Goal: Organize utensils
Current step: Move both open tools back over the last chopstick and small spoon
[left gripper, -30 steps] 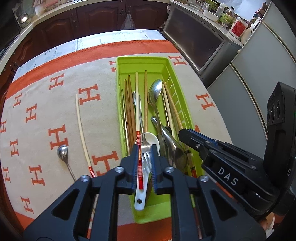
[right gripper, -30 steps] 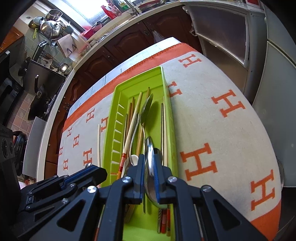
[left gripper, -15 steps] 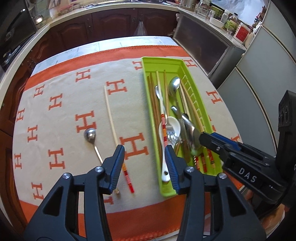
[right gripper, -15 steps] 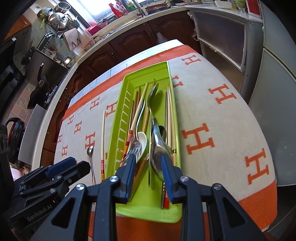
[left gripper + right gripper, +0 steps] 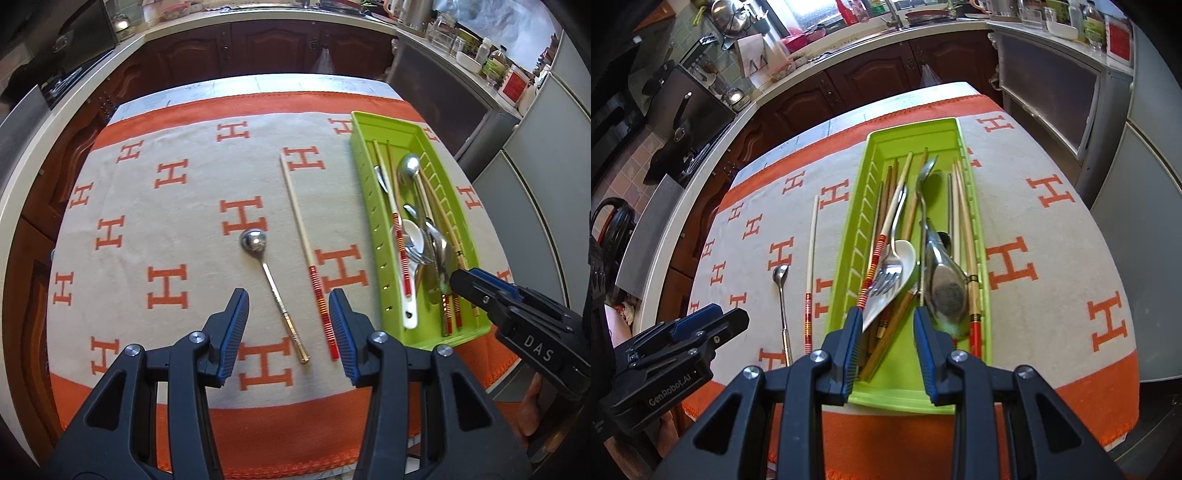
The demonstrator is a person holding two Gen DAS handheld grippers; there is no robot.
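Note:
A green tray [image 5: 364, 177] [image 5: 858, 236] on the orange-and-beige cloth holds several chopsticks, metal spoons, a fork [image 5: 888, 273] and a white ceramic spoon [image 5: 410, 254]. Left of the tray on the cloth lie a small metal spoon [image 5: 269, 273] [image 5: 781, 295] and one cream chopstick with a red-striped end [image 5: 306, 251] [image 5: 810, 258]. My left gripper [image 5: 289, 325] is open above the near ends of that spoon and chopstick, holding nothing. My right gripper [image 5: 884, 343] is open over the tray's near end, nothing pinched. Each gripper shows in the other's view.
The cloth [image 5: 177, 229] covers a table whose near edge lies just below the grippers. Dark wood cabinets and a counter [image 5: 258, 48] run behind. Grey appliance fronts [image 5: 535, 206] stand close on the right. Bottles and jars [image 5: 491, 62] crowd the far right counter.
Both grippers opened and let go: the left released the striped chopstick into the tray and swung left over the cloth; the right dropped its metal spoon in the tray and drew back.

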